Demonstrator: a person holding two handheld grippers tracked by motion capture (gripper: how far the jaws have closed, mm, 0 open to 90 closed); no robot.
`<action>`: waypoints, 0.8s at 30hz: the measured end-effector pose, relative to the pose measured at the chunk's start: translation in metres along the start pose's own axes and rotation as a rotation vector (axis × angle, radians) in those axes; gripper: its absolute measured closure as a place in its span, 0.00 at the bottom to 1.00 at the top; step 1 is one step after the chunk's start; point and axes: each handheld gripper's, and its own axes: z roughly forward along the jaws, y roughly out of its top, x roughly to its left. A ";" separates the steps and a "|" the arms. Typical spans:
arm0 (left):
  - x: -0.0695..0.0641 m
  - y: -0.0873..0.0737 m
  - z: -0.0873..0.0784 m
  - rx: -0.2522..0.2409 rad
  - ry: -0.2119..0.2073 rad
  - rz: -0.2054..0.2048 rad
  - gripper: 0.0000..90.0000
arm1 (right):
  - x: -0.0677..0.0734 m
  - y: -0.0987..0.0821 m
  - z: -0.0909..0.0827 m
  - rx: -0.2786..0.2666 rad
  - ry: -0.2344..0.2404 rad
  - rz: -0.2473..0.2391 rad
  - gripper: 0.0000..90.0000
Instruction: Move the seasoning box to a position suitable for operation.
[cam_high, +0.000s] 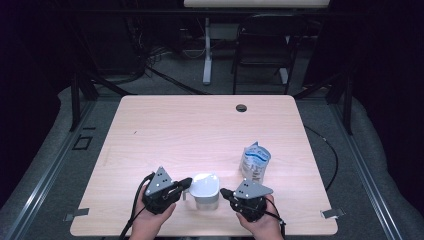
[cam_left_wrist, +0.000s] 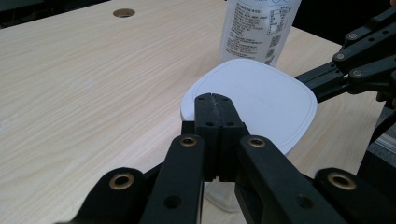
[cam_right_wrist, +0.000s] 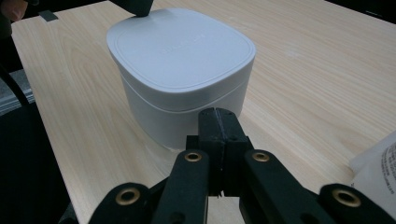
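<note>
**Both grippers clenched beside the white container**

While both pairs of jaws stand pressed together with nothing between them, the left gripper (cam_high: 187, 182) points its tip at the lid edge of the white container (cam_high: 206, 190) from nine o'clock, seemingly touching or just over the lid rim in the left gripper view. The right gripper (cam_high: 224, 192) comes at the container from three o'clock, its clenched tip just beside the wall, and whether it touches cannot be told. The container, lid on, stands upright near the table's (cam_high: 175, 130) front edge, between the two hands. At about one o'clock from it stands a clear pouch (cam_high: 255, 161) with a printed label, close but apart. Farther off, at twelve o'clock, a round cable hole (cam_high: 241, 107) sits near the far edge.
</note>
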 end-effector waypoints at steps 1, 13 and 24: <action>0.000 0.000 0.000 0.000 -0.001 -0.001 1.00 | 0.000 0.000 0.000 0.000 0.002 0.000 1.00; 0.000 0.000 0.000 0.001 -0.002 -0.003 1.00 | 0.001 0.000 0.001 0.002 -0.001 -0.002 1.00; 0.001 0.000 0.000 -0.002 -0.004 -0.004 1.00 | 0.002 0.001 0.000 0.001 -0.005 -0.005 1.00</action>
